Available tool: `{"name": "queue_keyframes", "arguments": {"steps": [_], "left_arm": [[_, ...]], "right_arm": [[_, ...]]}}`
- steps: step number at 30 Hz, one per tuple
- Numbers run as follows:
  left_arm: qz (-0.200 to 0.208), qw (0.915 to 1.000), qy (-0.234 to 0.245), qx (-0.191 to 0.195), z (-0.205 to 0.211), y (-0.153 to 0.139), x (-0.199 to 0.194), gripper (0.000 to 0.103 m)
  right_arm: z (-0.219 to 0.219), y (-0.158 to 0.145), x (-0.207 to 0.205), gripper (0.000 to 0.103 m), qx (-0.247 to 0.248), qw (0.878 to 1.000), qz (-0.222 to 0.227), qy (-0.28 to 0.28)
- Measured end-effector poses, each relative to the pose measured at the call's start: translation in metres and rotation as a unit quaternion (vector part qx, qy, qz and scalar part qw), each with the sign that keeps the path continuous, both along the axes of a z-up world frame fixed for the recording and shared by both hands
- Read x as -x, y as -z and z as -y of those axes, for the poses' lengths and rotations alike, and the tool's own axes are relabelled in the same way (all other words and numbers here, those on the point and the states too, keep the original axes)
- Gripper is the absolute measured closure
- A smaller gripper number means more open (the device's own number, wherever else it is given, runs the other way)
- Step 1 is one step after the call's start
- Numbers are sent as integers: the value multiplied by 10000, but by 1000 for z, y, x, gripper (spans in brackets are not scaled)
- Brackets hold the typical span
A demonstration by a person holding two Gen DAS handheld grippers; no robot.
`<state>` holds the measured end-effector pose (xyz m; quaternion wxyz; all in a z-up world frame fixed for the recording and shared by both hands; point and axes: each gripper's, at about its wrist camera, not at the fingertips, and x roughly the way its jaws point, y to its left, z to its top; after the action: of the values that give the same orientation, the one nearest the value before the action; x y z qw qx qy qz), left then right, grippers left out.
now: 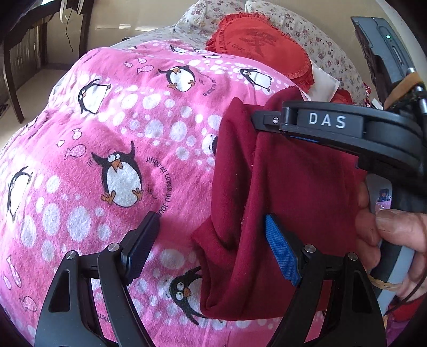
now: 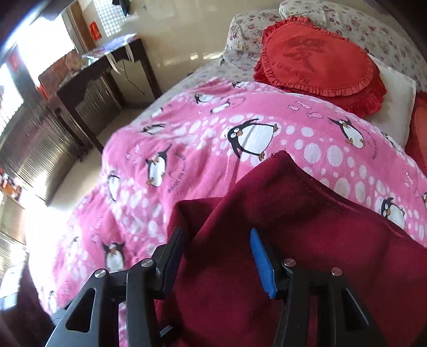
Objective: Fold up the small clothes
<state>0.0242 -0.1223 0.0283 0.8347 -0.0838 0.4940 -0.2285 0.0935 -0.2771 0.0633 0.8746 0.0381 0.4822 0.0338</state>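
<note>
A dark red garment lies bunched on the pink penguin blanket. My left gripper is open, its fingers spread over the garment's left edge, holding nothing. My right gripper shows from the side in the left wrist view, above the garment's upper edge. In the right wrist view the right gripper is open with the red garment lying between and under its fingers; whether the cloth is pinched cannot be seen. The blanket spreads beyond it.
A red frilled cushion and floral pillows lie at the head of the bed. A dark wooden table stands on the floor to the left. A person's hand holds the right gripper's handle.
</note>
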Motion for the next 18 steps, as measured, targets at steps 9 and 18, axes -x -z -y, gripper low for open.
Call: {"name": "queue_keyframes", "arguments": {"steps": [9,18], "left_arm": [[-28,9999,-65,128,-8,-2,1,22],[57,9999,-95,-7,-1,1,1,22]], "right_arm": [[-11,-24,-4,98,-37,9991,359,-228],[-1,-3,-3,98,-401,9987,163,-254]]}}
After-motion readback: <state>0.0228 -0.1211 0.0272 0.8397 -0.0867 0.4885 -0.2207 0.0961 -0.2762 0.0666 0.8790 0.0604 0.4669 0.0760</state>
